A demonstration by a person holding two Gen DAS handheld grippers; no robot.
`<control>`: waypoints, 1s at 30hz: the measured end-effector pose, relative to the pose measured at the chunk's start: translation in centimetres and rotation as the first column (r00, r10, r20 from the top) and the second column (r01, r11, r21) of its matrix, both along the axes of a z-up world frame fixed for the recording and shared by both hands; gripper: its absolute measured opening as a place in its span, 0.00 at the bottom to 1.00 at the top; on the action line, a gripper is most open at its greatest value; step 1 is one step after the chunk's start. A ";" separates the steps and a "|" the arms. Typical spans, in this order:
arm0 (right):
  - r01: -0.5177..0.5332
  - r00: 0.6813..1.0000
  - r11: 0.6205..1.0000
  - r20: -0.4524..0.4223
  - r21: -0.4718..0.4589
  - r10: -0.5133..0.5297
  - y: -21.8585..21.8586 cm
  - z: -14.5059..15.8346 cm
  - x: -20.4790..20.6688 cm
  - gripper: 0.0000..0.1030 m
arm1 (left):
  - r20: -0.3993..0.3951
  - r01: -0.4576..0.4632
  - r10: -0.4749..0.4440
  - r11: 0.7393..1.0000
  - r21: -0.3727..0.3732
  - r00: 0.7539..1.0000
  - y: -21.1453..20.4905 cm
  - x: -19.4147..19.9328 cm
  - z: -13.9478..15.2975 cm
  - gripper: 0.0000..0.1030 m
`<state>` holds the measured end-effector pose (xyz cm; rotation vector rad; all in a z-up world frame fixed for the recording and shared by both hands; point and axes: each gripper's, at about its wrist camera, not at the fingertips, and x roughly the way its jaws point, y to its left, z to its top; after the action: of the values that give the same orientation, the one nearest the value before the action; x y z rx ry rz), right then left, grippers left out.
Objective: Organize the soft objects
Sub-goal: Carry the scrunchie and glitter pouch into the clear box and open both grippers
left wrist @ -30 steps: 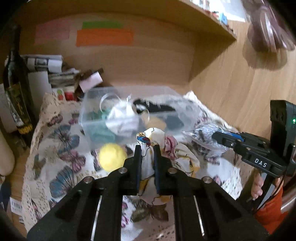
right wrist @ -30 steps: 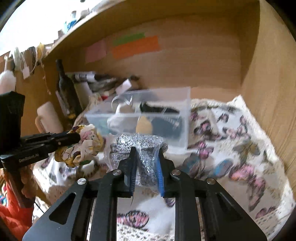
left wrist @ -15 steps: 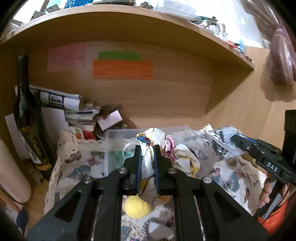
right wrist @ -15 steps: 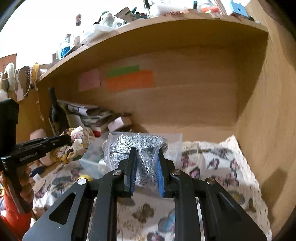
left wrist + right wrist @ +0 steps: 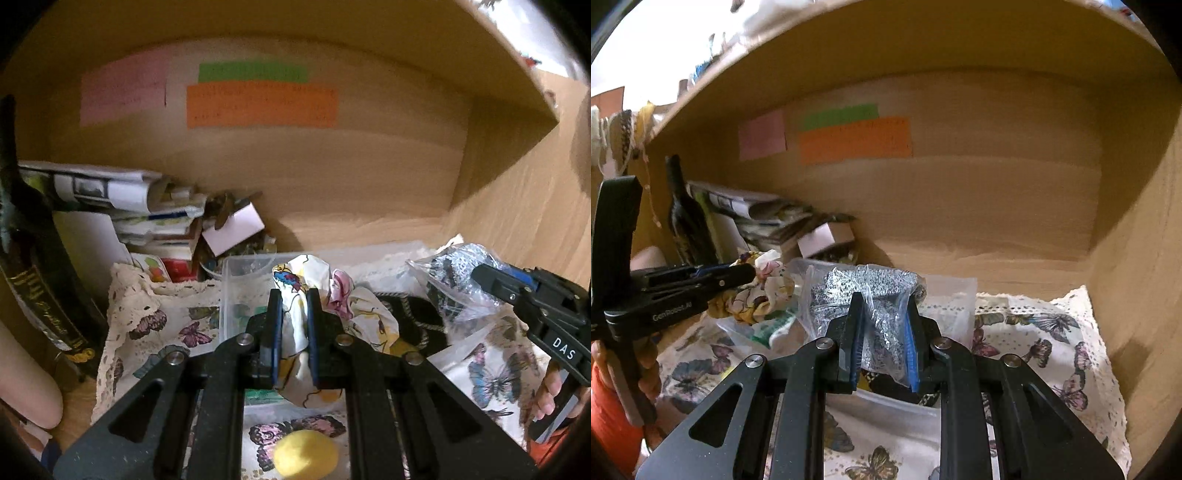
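Note:
My left gripper [image 5: 292, 306] is shut on a bunched white cloth with coloured prints [image 5: 354, 314], held over the clear plastic box [image 5: 232, 295]. From the right wrist view the same cloth [image 5: 757, 295] hangs at the left gripper's [image 5: 750, 271] tip. My right gripper [image 5: 884, 310] is shut on a clear bag of black-and-white speckled fabric [image 5: 871, 291], also above the box [image 5: 955, 306]. That bag [image 5: 454, 277] and the right gripper [image 5: 480, 271] show at the right of the left wrist view. A yellow soft ball [image 5: 304, 456] lies on the butterfly cloth in front of the box.
A dark wine bottle [image 5: 33, 280] stands at the left, next to stacked papers and small boxes [image 5: 155, 214]. The lace-edged butterfly tablecloth [image 5: 1045, 343] covers the shelf floor. Wooden back and side walls [image 5: 1137, 258] close in, with coloured notes [image 5: 258, 105] on the back wall.
Both grippers have risen and moved forward with their loads, from in front of the box to above it. The yellow ball now lies lower in the left wrist view.

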<state>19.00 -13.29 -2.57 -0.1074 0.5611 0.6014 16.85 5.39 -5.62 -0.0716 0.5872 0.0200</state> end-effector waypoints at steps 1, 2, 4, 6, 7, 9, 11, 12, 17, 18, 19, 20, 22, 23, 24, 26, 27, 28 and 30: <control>-0.001 1.000 1.000 -0.013 -0.013 0.001 0.4 -0.4 0.4 0.17 | -0.017 0.000 0.000 1.000 0.005 1.000 0.0 0.5 -0.5 0.11; -0.005 1.000 1.000 -0.024 -0.020 0.004 0.6 -0.8 0.6 0.17 | -0.028 0.000 0.001 1.000 0.006 1.000 0.0 0.8 -0.8 0.11; -0.013 0.999 0.999 -0.052 -0.032 0.011 1.0 -1.6 1.2 0.17 | -0.052 0.004 -0.004 1.000 0.006 0.999 0.0 1.3 -1.4 0.11; -0.017 0.997 0.999 -0.080 -0.047 0.013 1.3 -2.5 1.7 0.17 | -0.077 0.009 -0.009 1.000 0.004 0.997 0.0 1.9 -2.1 0.11; -0.019 0.995 0.998 -0.097 -0.058 0.013 1.5 -3.0 2.0 0.17 | -0.085 0.011 -0.010 1.000 0.007 0.996 -0.1 2.1 -2.3 0.11; -0.027 0.992 0.998 -0.122 -0.060 0.019 1.6 -3.6 2.3 0.17 | -0.102 0.016 -0.015 1.000 0.016 0.995 -0.2 2.3 -2.8 0.11; -0.038 0.989 0.998 -0.146 -0.058 0.029 1.5 -4.0 2.5 0.20 | -0.115 0.023 -0.020 0.999 0.023 0.993 -0.4 2.5 -3.2 0.11; -0.036 0.989 0.998 -0.148 -0.059 0.027 1.5 -4.0 2.5 0.20 | -0.120 0.028 -0.025 0.999 0.023 0.992 -0.5 2.5 -3.3 0.11; -0.024 0.990 0.997 -0.139 -0.068 0.014 1.3 -3.8 2.5 0.32 | -0.143 0.042 -0.038 0.999 0.027 0.989 -0.8 2.6 -3.5 0.23; -0.017 0.991 0.998 -0.133 -0.067 0.008 1.3 -3.8 2.5 0.35 | -0.141 0.041 -0.036 0.999 0.030 0.989 -0.9 2.5 -3.5 0.27; -0.008 0.993 0.998 -0.122 -0.065 0.000 1.1 -3.6 2.4 0.41 | -0.138 0.040 -0.036 0.999 0.030 0.990 -0.8 2.5 -3.4 0.29; -0.004 0.994 0.998 -0.112 -0.060 -0.003 1.0 -3.4 2.3 0.46 | -0.133 0.039 -0.035 0.999 0.030 0.991 -0.9 2.3 -3.3 0.35; 0.001 0.996 0.999 -0.090 -0.044 -0.005 0.6 -2.8 1.9 0.53 | -0.119 0.037 -0.033 0.999 0.027 0.992 -0.8 1.9 -2.9 0.46; 0.003 0.997 0.999 -0.081 -0.038 -0.006 0.5 -2.5 1.7 0.56 | -0.112 0.035 -0.032 0.999 0.026 0.993 -0.8 1.8 -2.7 0.54; 0.004 0.997 0.999 -0.072 -0.033 -0.007 0.4 -2.2 1.5 0.57 | -0.102 0.033 -0.031 0.999 0.025 0.994 -0.9 1.6 -2.4 0.61; 0.006 0.999 1.000 -0.048 -0.020 -0.007 0.2 -1.5 0.9 0.62 | -0.079 0.035 -0.033 0.999 0.021 0.996 -1.0 0.9 -1.8 0.67; 0.006 0.999 1.000 -0.036 -0.014 -0.007 0.1 -1.2 0.6 0.63 | -0.070 0.037 -0.036 0.999 0.019 0.997 -1.0 0.6 -1.5 0.71; 0.007 1.000 1.000 -0.023 -0.007 -0.007 0.0 -0.8 0.2 0.66 | -0.060 0.041 -0.039 0.999 0.018 0.997 -1.1 0.3 -1.1 0.73; 0.001 1.000 1.000 -0.001 0.006 -0.001 -0.2 -0.2 -0.7 0.72 | -0.037 0.047 -0.046 0.999 0.017 0.998 -1.2 -0.5 -0.4 0.81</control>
<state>18.33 -13.52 -2.81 -0.1016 0.5600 0.6020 16.32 4.20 -6.06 -0.0402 0.6253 -0.0190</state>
